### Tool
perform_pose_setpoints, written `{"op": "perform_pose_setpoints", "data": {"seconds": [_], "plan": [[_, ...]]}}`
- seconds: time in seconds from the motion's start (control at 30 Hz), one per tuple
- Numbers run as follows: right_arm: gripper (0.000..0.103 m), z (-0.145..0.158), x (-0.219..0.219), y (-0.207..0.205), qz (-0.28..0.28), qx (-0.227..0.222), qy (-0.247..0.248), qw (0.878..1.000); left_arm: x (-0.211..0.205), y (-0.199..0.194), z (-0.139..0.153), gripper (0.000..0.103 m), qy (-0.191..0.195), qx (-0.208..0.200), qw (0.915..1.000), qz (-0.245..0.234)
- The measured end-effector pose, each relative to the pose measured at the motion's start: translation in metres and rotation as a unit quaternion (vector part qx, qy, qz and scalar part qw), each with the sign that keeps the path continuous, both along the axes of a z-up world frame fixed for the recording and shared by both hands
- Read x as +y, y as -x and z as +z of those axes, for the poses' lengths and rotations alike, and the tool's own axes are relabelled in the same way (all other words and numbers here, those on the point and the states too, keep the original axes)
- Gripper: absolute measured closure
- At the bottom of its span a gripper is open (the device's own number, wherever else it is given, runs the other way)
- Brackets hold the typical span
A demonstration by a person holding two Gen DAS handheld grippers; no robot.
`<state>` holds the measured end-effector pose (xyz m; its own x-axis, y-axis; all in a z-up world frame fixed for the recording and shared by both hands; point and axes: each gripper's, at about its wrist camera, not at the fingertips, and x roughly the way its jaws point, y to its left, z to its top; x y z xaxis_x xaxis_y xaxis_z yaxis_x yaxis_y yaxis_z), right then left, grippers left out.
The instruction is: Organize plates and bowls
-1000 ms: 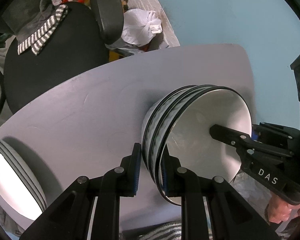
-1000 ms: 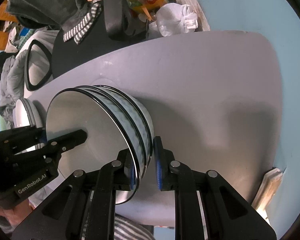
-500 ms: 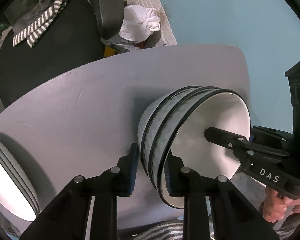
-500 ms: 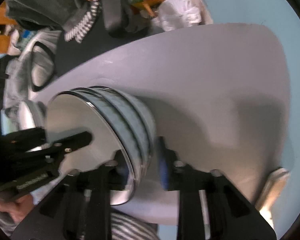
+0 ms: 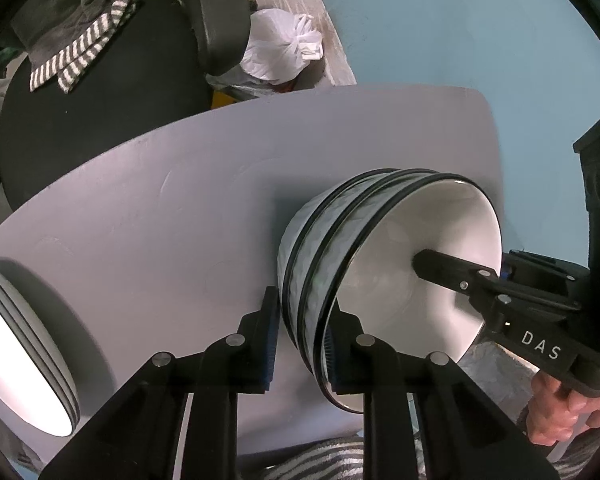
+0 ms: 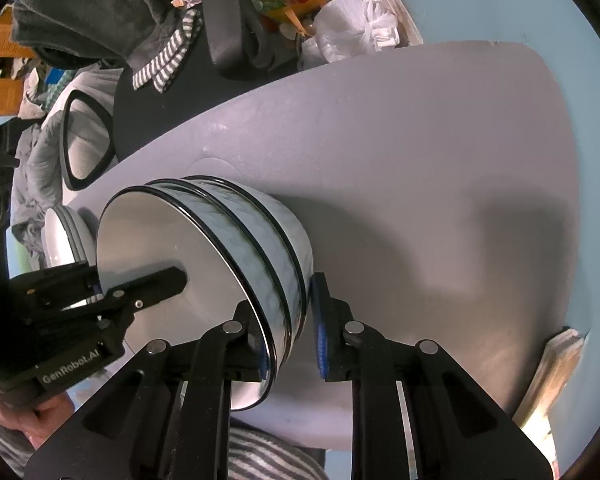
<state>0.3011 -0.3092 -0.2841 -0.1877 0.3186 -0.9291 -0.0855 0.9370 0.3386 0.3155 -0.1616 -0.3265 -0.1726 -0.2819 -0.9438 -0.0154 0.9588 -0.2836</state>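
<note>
Three nested bowls (image 5: pixel 400 280) with black rims, white inside and patterned outside, stand as a stack on the pale grey table (image 5: pixel 160 220). My left gripper (image 5: pixel 304 320) straddles the stack's near wall, one pad outside and one inside, its jaws closing on it. One of the right gripper's fingers (image 5: pixel 444 268) reaches into the top bowl from the opposite side. In the right wrist view the bowl stack (image 6: pixel 260 240) sits between the pads of my right gripper (image 6: pixel 286 320), whose jaws are also closing on the wall. A stack of white plates (image 5: pixel 20 360) lies at the table's left end.
A black office chair (image 5: pixel 100 100) with a striped cloth (image 5: pixel 76 56) stands beyond the table's far edge, and a white plastic bag (image 5: pixel 280 52) lies on the floor. A person's hand (image 5: pixel 560 404) holds the right gripper. A flat wooden piece (image 6: pixel 556 368) juts at the table's right edge.
Both grippers stay at the bowl stack's rim. Their jaws widened slightly half a second ago and have drawn back in. The bowls and plates have not moved.
</note>
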Motion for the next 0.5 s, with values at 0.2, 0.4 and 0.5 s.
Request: {"op": "perform_pose_setpoints", "data": {"seconds": [0.2, 0.4, 0.5], "plan": [[0.086, 0.002, 0.006, 0.002, 0.003, 0.002, -0.002, 1.000, 0.006, 0.003, 0.006, 0.084, -0.001, -0.007, 0.9999, 0.008], [0.086, 0.011, 0.018, 0.001, 0.019, -0.005, 0.000, 1.000, 0.018, 0.010, 0.017, 0.084, -0.002, -0.012, 0.9998, 0.012], [0.086, 0.016, 0.029, 0.004, 0.027, -0.009, 0.000, 1.000, 0.028, 0.015, 0.024, 0.084, -0.007, -0.017, 0.9997, 0.018]]}}
